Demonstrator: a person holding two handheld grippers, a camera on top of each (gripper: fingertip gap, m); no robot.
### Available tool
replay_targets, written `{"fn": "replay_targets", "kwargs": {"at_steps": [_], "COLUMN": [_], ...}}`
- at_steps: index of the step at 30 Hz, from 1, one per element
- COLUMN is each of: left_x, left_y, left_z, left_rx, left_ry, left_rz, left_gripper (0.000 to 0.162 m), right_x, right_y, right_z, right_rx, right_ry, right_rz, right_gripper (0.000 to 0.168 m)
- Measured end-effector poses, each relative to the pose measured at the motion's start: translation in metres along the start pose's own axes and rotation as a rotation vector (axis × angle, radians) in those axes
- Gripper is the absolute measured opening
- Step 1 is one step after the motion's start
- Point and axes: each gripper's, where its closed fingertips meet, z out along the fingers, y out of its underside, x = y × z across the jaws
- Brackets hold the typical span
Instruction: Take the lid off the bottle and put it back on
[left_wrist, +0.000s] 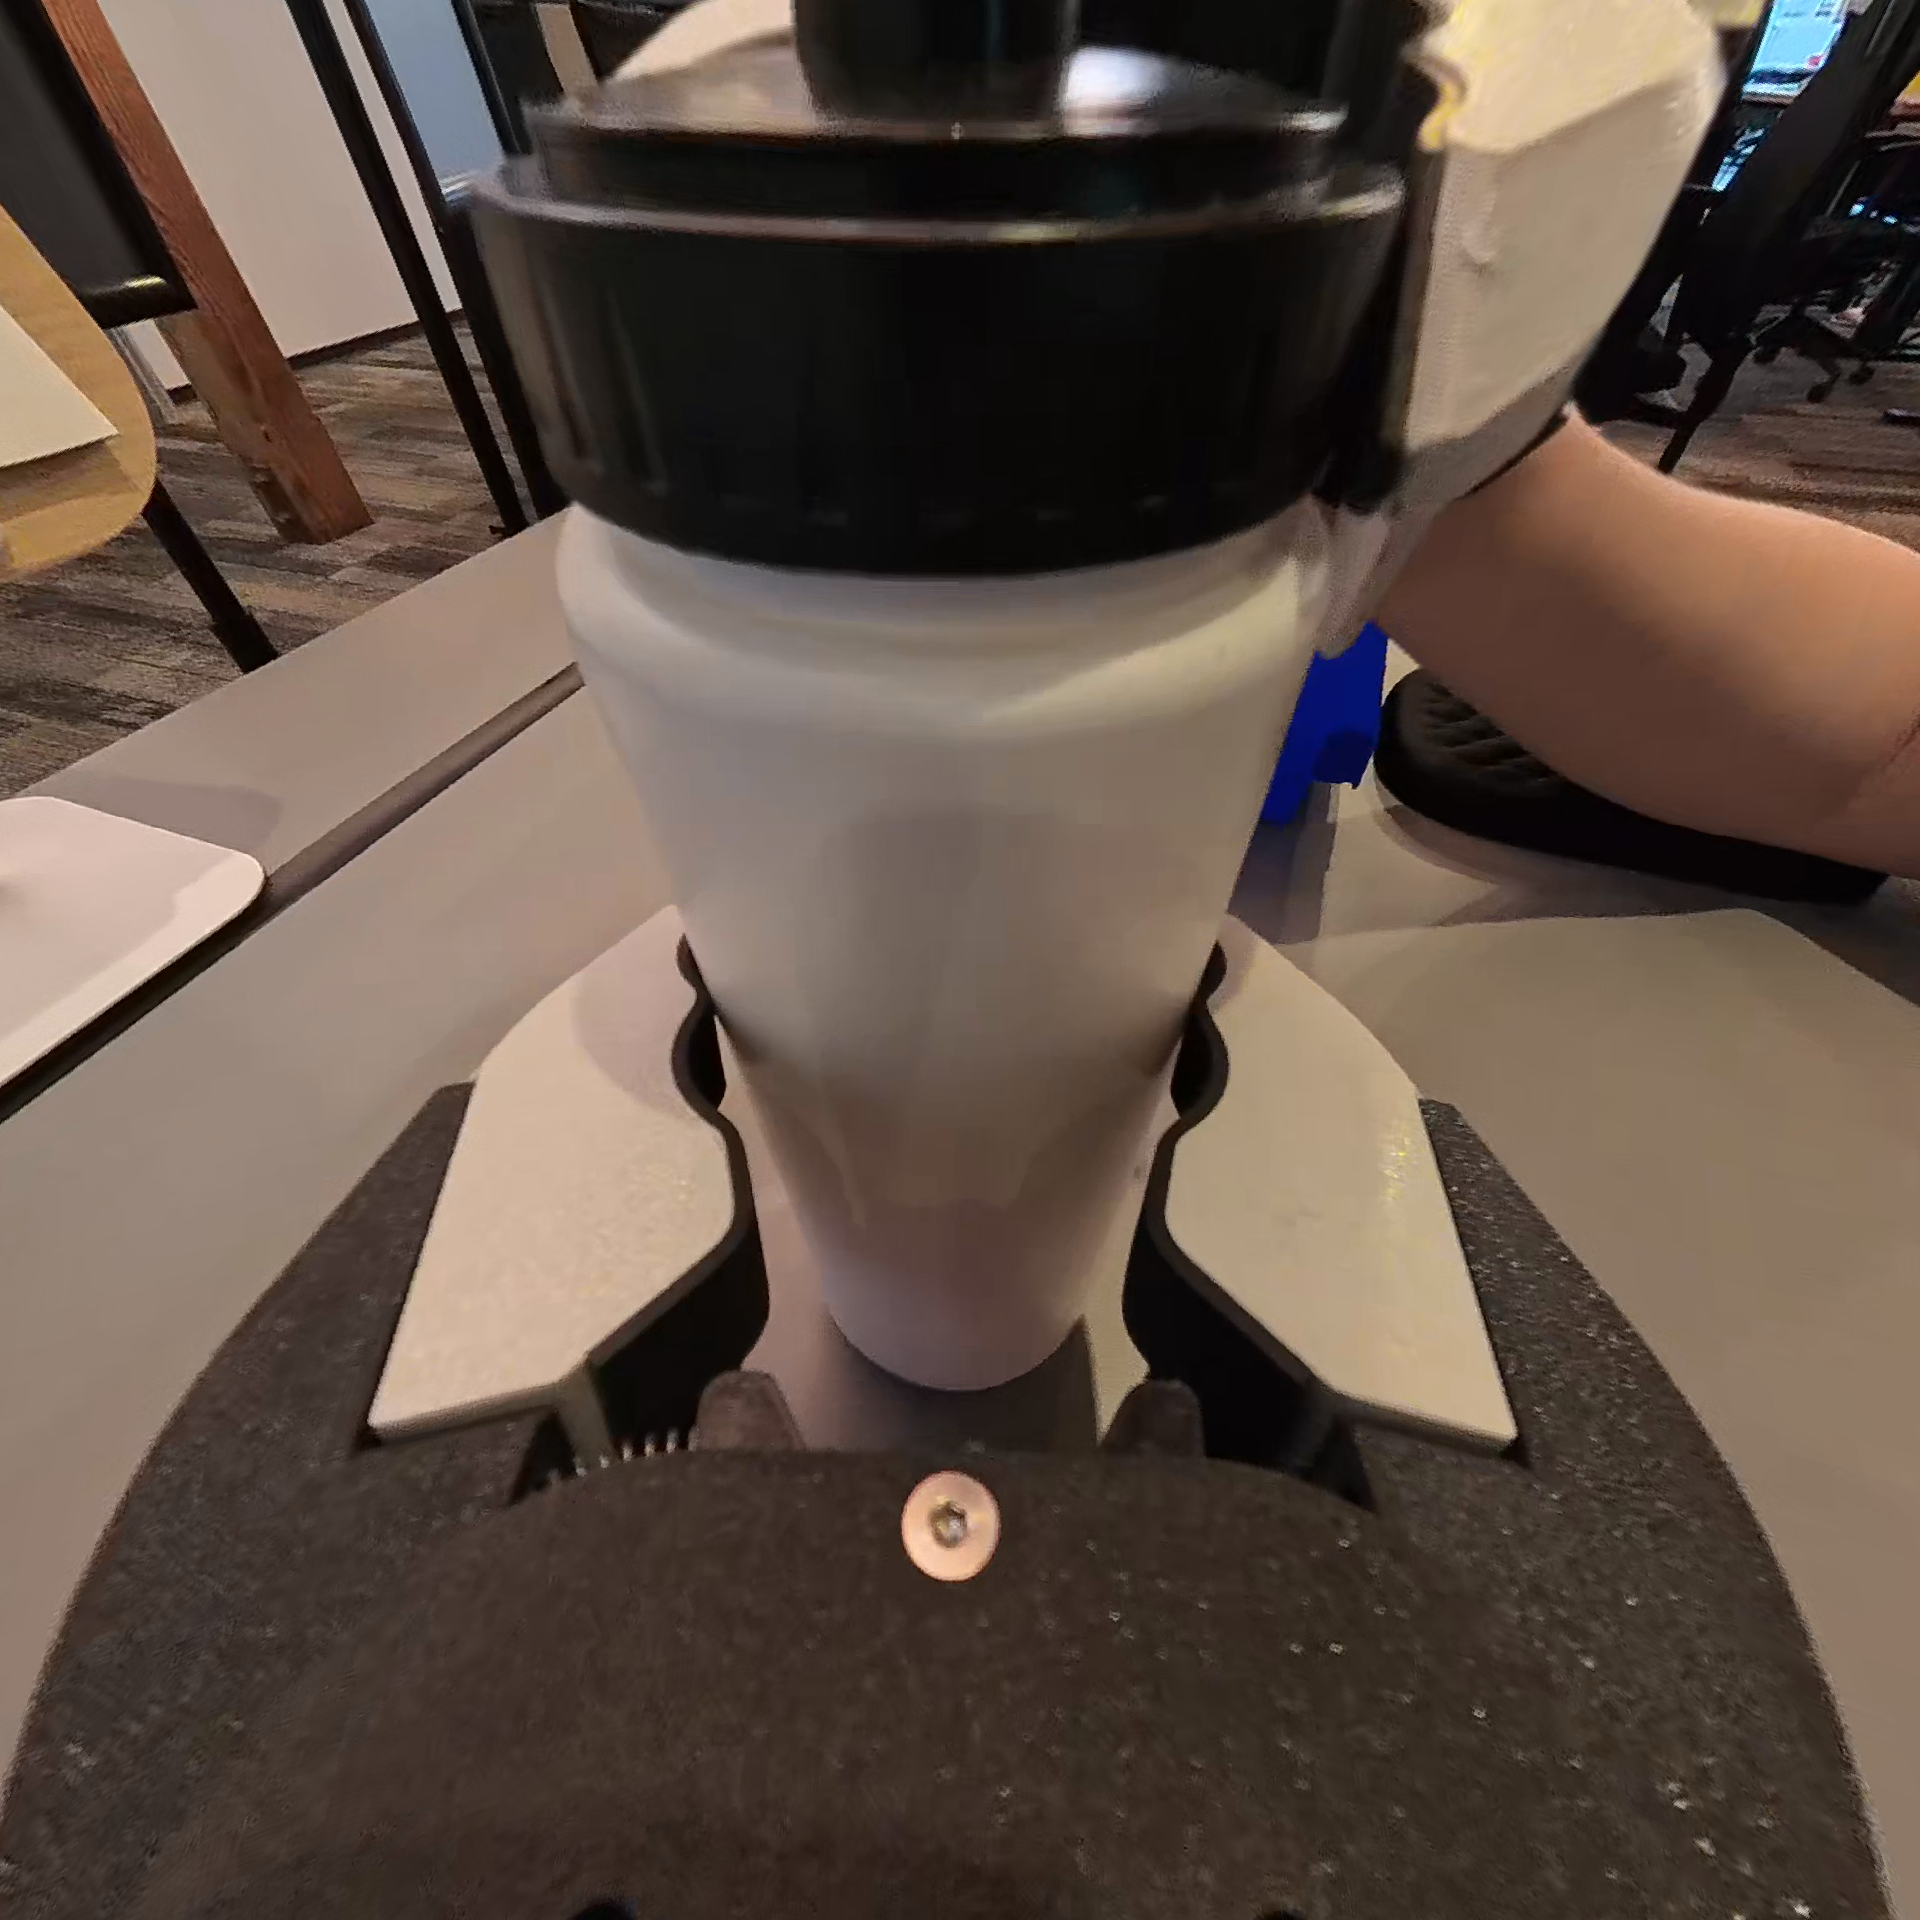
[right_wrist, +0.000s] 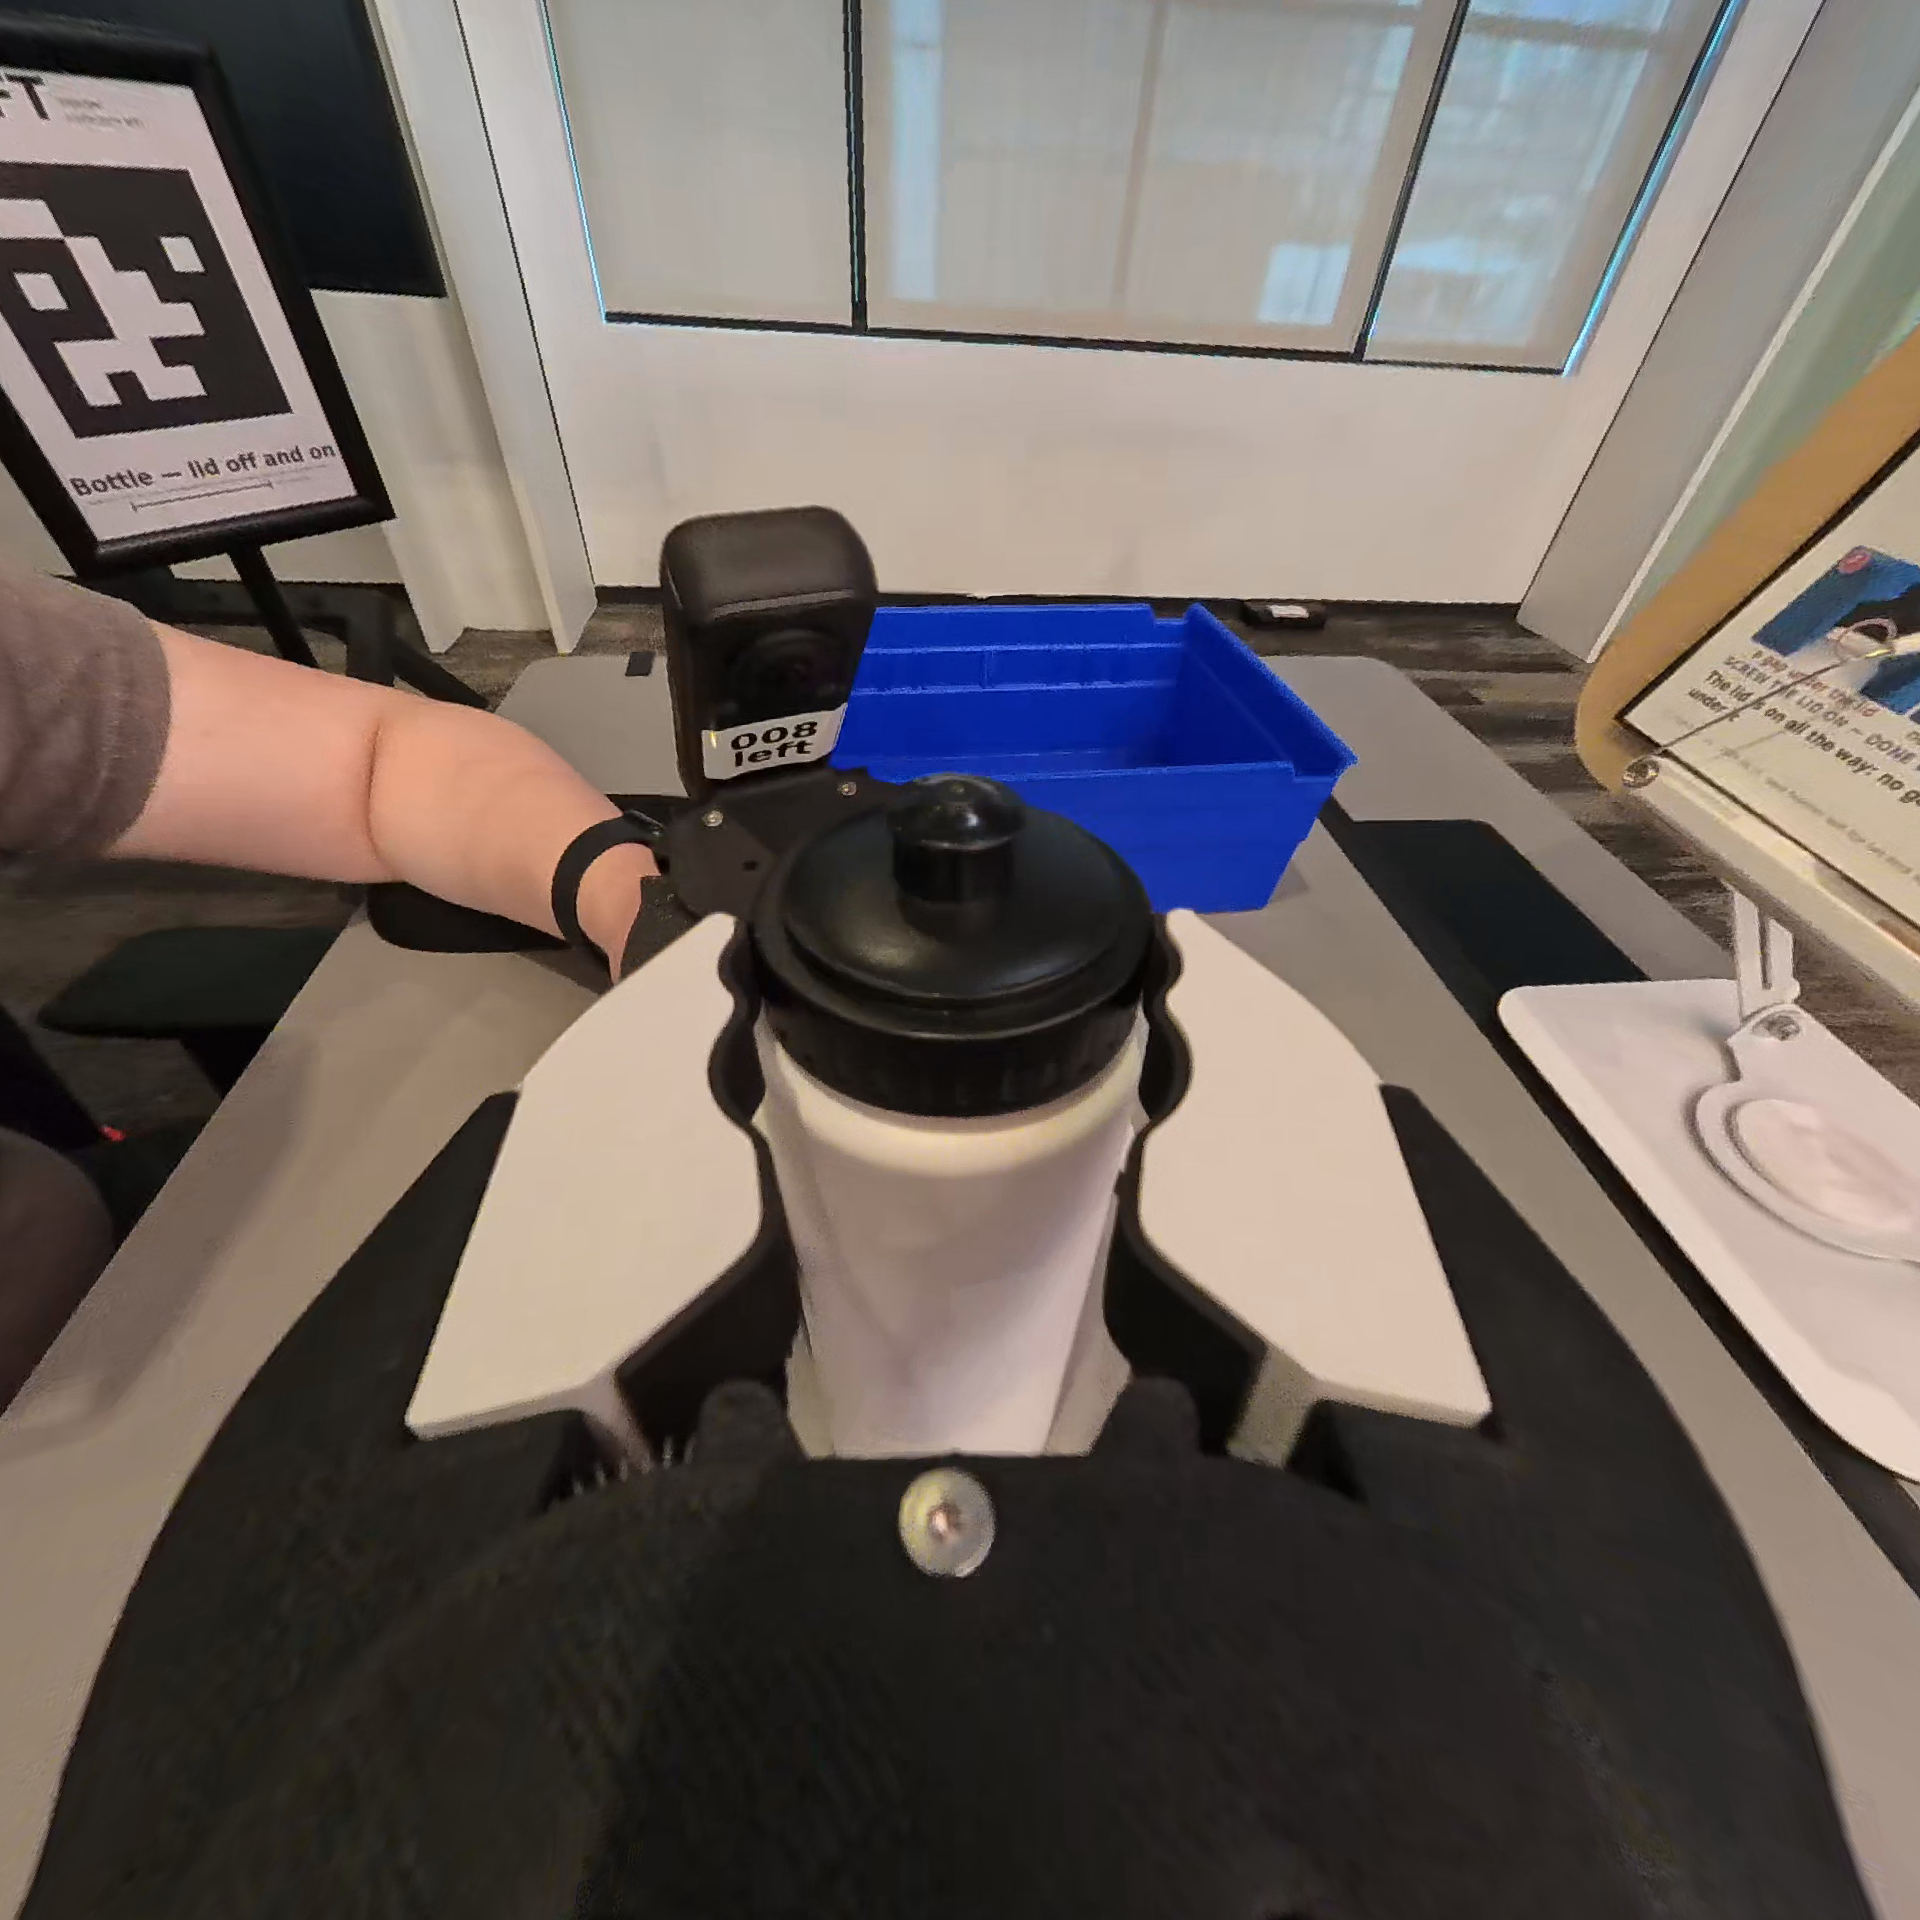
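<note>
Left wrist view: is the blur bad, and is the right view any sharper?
Left wrist view: lid and bottle edges smeared by motion blur, wide-angle bulge exaggerates the lid; left gripper sharp. Right wrist view: lid crisp, bottle body slightly soft, bin sharp, window bright without glare.

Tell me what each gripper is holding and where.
Left gripper clamps the white bottle by its body; right gripper grips its black lid.

I'm looking at an office: grey desks (right_wrist: 1455, 748), carpet flooring (left_wrist: 343, 416), wheeled chairs (left_wrist: 1829, 343) far right, a lit monitor (left_wrist: 1787, 42) behind.
</note>
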Motion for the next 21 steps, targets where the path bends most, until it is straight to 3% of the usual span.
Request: {"fn": "replay_targets", "kwargs": {"at_steps": [5,11,13,15,18,21], "left_x": [-0.015,-0.031,-0.031,-0.031,-0.029,-0.022], "left_y": [0.002,0.005,0.005,0.005,0.004,0.004], "left_z": [-0.002,-0.009,-0.009,-0.009,-0.008,-0.005], "left_rx": [-0.030,-0.063,-0.071,-0.070,-0.045,-0.034], "left_ry": [-0.110,-0.241,-0.261,-0.254,-0.190,-0.122], "left_rz": [-0.046,-0.057,-0.049,-0.050,-0.061,-0.051], "left_gripper": [0.086,0.086,0.086,0.086,0.086,0.086], "right_x": [0.015,0.025,0.024,0.024,0.017,0.012], "right_y": [0.001,0.000,-0.001,-0.001,-0.004,-0.008], "right_z": [0.006,0.013,0.013,0.013,0.016,0.005], "right_rx": [-0.009,0.020,0.030,0.015,-0.002,0.019], "right_ry": [0.148,0.506,0.554,0.517,0.305,0.130], "right_rz": [0.048,0.084,0.074,0.056,0.066,0.118], "right_gripper": [0.073,0.073,0.073,0.073,0.086,0.087]}}
